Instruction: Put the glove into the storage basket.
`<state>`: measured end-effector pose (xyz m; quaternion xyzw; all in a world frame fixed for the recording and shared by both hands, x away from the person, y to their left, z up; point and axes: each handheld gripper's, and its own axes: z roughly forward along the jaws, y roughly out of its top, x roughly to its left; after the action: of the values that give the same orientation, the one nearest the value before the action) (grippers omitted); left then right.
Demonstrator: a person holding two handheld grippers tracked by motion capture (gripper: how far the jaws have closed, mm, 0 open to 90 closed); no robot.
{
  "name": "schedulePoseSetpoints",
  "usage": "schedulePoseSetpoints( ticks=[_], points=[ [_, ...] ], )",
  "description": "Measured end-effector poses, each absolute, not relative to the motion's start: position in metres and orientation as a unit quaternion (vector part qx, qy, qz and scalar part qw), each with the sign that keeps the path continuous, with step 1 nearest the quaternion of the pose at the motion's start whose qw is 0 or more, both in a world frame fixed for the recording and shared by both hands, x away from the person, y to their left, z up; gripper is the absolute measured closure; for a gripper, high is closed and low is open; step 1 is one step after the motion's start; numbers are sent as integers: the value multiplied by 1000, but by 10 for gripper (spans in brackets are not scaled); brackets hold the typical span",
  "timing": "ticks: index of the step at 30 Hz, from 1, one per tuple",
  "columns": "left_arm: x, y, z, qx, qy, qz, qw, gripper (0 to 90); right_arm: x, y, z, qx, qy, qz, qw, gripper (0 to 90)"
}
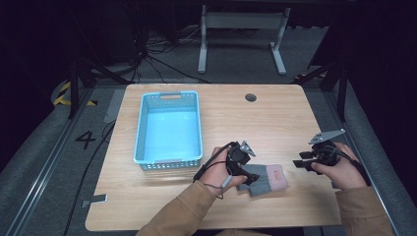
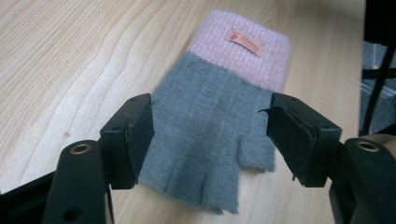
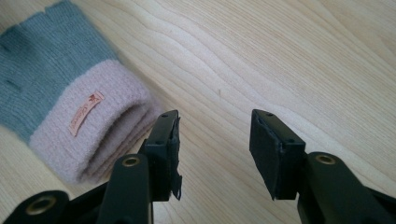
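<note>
- The glove [image 1: 265,179] lies flat on the table [image 1: 275,123], near the front edge, between the two hands and to the right of the basket [image 1: 169,128]. In my judgement it lies there so that both grippers can reach it from either side.
- The left gripper [image 2: 210,135] hangs just above the finger end of the glove. Its jaws stand wide open, one on each side of the grey part, and the pads do not press on the wool.
- The right gripper [image 3: 215,149] is beside the cuff, a little apart from it. Its jaws are open too, with only bare table between them.
- Neither gripper holds anything. It seems the glove is folded or doubled here: in the right gripper view the cuff shows several layers, one on the other.
- The basket is blue with a pierced wall and stands well apart, behind and to the left. Probably the glove goes there next.
- The glove is knitted and fingerless, with short finger stubs. The body is grey-green; the cuff is pale pink, with a small orange label [image 2: 245,42] sewn on it. The wool looks soft and fuzzy, so it should give easily under the pads.
</note>
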<state>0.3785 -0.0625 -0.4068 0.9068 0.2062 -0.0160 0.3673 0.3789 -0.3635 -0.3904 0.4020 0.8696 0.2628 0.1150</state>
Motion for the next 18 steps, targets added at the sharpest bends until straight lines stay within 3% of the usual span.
schedulePoseSetpoints(
  ticks=[11,18],
  points=[
    [388,-87,-422,906,205,-8,370,273,378,-364,-392,395,873,265,111,537],
    [387,-96,-431,920,194,-11,339,265,377,-365,-392,388,875,266,111,532]
  ],
)
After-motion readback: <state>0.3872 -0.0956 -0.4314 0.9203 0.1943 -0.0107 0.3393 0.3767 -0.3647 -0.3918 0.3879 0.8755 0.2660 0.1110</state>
